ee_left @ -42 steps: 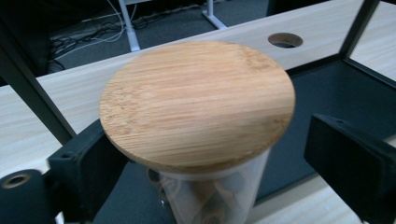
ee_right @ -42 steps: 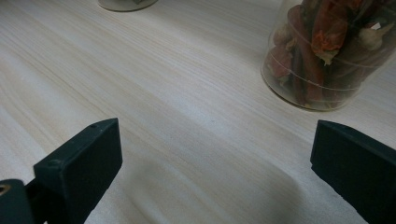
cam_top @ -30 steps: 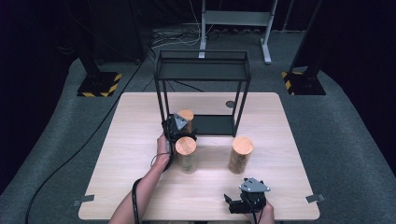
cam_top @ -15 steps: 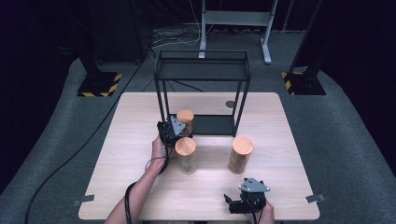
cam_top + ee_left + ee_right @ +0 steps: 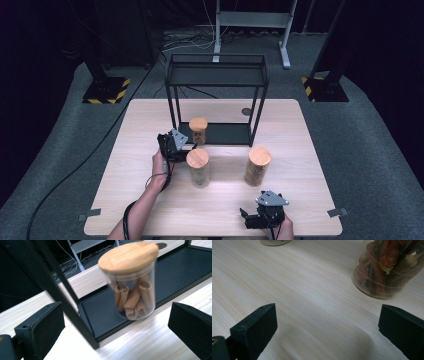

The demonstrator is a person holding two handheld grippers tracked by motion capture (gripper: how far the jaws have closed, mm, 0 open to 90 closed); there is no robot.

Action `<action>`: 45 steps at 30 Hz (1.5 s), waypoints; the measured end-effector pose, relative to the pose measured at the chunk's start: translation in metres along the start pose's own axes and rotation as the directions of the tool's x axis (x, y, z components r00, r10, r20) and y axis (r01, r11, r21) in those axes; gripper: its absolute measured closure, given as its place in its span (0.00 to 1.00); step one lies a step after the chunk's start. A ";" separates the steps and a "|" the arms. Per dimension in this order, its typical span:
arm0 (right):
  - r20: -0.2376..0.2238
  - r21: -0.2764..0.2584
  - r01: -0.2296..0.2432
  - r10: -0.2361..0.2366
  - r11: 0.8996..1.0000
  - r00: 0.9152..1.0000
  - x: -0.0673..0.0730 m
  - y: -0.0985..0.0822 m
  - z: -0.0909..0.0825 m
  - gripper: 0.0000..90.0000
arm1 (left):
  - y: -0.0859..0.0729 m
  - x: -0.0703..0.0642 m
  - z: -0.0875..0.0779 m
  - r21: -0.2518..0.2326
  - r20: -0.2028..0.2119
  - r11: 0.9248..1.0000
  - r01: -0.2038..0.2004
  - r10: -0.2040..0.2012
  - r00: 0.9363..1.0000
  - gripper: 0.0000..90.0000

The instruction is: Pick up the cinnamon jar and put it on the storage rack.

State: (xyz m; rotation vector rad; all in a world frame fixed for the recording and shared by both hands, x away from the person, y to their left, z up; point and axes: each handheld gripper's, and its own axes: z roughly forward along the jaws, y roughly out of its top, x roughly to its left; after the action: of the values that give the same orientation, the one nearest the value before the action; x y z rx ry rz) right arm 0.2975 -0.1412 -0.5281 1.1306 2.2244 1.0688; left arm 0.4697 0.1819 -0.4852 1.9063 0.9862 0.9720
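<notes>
Glass jar of cinnamon sticks [image 5: 131, 287], bamboo lid, on black rack's lower shelf [image 5: 175, 267]. Left gripper [image 5: 117, 327] spread, empty. Right gripper [image 5: 327, 330] spread over table [image 5: 299, 290].

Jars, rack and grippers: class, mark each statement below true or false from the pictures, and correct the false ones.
1. Three jars with wooden lids are on the table. True: the small jar, the middle jar and the right jar.
2. The small jar stands on the rack's top shelf. False: it stands on the bottom shelf.
3. The left gripper is shut on the small jar. False: its jaws are wide open, short of the jar.
4. The small jar holds rolled brown sticks. True.
5. The right gripper is open near the table's front edge. True.
6. The right jar lies on its side. False: it stands upright.
</notes>
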 end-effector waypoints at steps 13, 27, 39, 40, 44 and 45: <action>-0.002 0.005 0.001 -0.001 1.000 1.000 0.000 0.000 0.001 0.01 | -0.041 0.025 -0.017 0.098 0.054 0.978 0.184 -0.190 0.980 0.00; -0.001 0.010 0.000 0.000 1.000 1.000 0.000 0.000 0.001 0.01 | -0.083 0.050 -0.050 0.233 0.103 0.914 0.333 -0.363 0.926 0.00; -0.001 0.013 0.001 -0.001 1.000 1.000 0.000 0.001 0.001 0.01 | -0.100 0.058 -0.072 0.286 0.106 0.887 0.362 -0.405 0.908 0.00; -0.001 0.013 0.001 -0.001 1.000 1.000 0.000 0.001 0.001 0.01 | -0.100 0.058 -0.072 0.286 0.106 0.887 0.362 -0.405 0.908 0.00; -0.003 0.013 0.000 0.000 1.000 1.000 0.000 0.001 0.001 0.01 | -0.106 0.061 -0.079 0.298 0.083 0.881 0.368 -0.408 0.909 0.00; -0.002 0.013 0.003 -0.003 1.000 1.000 0.000 0.001 0.001 0.01 | -0.108 0.062 -0.082 0.297 0.073 0.878 0.376 -0.414 0.907 0.01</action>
State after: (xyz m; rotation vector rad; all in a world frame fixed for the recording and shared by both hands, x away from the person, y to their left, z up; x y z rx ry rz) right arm 0.2985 -0.1403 -0.5285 1.1323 2.2374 1.0561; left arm 0.3932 0.3033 -0.5278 1.8545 1.4216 0.4771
